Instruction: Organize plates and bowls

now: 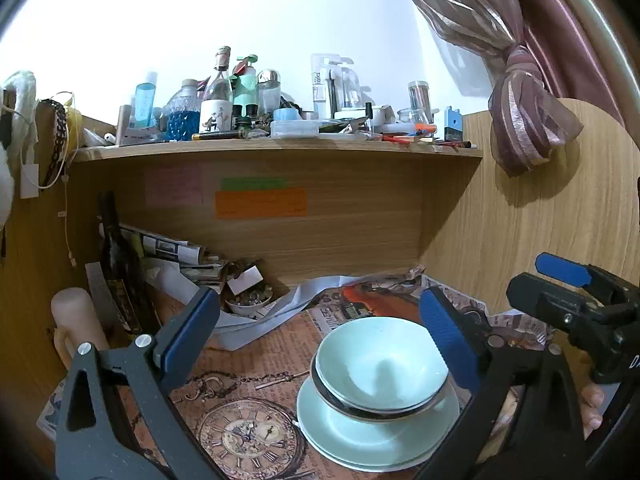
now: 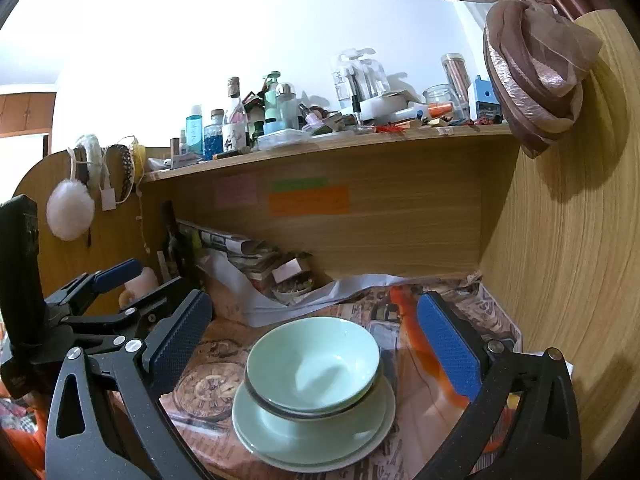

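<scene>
Two pale green bowls (image 1: pixel 380 360) sit nested on a stack of pale green plates (image 1: pixel 360 444) on the paper-covered desk. My left gripper (image 1: pixel 316 312) is open, its blue pads wide apart and held back from the stack, with nothing between them. The right gripper (image 1: pixel 560 280) shows at the right edge of the left wrist view, beside the stack. In the right wrist view the bowls (image 2: pixel 312 364) and plates (image 2: pixel 312 440) lie low in the middle. My right gripper (image 2: pixel 316 308) is open and empty there. The left gripper (image 2: pixel 140 284) appears at the left.
A wooden shelf (image 1: pixel 280 150) crowded with bottles and jars runs above the desk. Rolled newspapers (image 1: pixel 168 246), a small bowl of trinkets (image 1: pixel 248 302) and a cream candle (image 1: pixel 74 312) fill the back left corner. A wooden side panel (image 2: pixel 560 280) and a tied curtain (image 2: pixel 536 60) close the right.
</scene>
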`<state>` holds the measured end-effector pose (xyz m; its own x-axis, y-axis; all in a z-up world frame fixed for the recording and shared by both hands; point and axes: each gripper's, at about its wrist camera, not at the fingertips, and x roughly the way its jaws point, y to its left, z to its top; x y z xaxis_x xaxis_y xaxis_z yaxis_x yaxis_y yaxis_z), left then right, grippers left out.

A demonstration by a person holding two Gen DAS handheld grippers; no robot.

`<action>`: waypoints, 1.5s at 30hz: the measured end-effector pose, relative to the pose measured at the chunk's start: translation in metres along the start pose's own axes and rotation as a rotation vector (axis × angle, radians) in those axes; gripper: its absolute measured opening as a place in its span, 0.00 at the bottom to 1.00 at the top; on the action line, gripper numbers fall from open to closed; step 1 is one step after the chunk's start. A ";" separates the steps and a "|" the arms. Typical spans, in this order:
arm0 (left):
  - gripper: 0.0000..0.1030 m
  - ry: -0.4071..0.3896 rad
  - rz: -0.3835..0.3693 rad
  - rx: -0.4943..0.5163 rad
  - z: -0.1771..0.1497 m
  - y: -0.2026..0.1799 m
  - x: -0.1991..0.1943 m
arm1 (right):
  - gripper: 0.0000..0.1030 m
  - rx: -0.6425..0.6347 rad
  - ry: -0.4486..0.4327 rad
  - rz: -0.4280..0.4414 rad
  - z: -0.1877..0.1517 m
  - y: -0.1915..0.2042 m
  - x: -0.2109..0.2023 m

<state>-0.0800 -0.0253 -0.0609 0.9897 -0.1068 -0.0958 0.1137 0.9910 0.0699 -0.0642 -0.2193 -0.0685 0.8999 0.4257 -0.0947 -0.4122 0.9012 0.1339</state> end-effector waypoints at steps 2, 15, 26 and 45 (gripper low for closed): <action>0.99 -0.002 -0.003 0.000 -0.001 0.000 -0.002 | 1.00 0.000 0.000 0.001 -0.001 0.001 -0.001; 0.99 -0.003 -0.003 -0.007 -0.003 -0.001 -0.003 | 1.00 0.003 -0.002 0.009 -0.002 0.002 -0.001; 1.00 -0.002 -0.003 -0.012 -0.002 -0.001 -0.002 | 1.00 0.006 0.002 0.005 -0.002 0.004 0.001; 1.00 0.010 -0.004 -0.024 -0.003 -0.004 0.003 | 1.00 0.003 0.008 0.007 -0.002 0.005 0.003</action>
<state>-0.0774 -0.0296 -0.0642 0.9882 -0.1105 -0.1057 0.1158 0.9922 0.0459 -0.0635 -0.2132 -0.0703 0.8958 0.4327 -0.1017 -0.4181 0.8979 0.1377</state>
